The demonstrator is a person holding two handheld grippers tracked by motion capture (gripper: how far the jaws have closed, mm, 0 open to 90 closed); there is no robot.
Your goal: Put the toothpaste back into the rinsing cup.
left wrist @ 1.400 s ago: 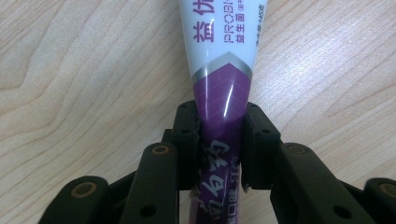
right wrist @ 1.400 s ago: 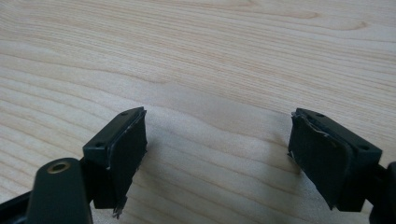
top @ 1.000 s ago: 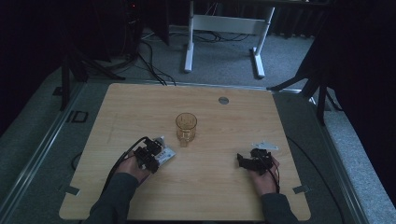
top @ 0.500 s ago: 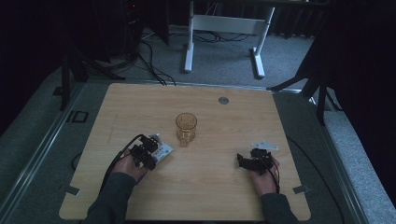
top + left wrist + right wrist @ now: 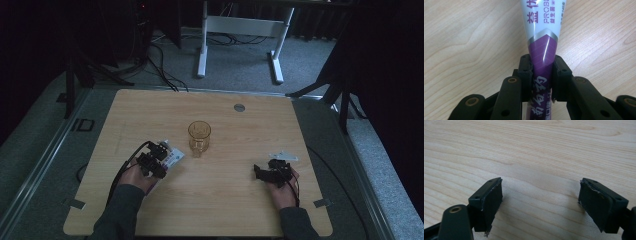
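Note:
A white and purple tube with printed lettering lies on the wooden table, and my left gripper is shut on its purple end. From above, the tube pokes out of the left gripper toward an amber glass cup that stands upright just to its right. My right gripper rests low at the right side of the table. Its jaws stand wide apart over bare wood, so the right gripper is open and holds nothing.
A small round grommet sits in the table's far edge. Beyond the table stand a white frame and loose cables on grey carpet. A grey three-cornered plate tops the right gripper.
The left gripper and the tube have shifted slightly right and forward, toward the cup. The right gripper has stayed in place.

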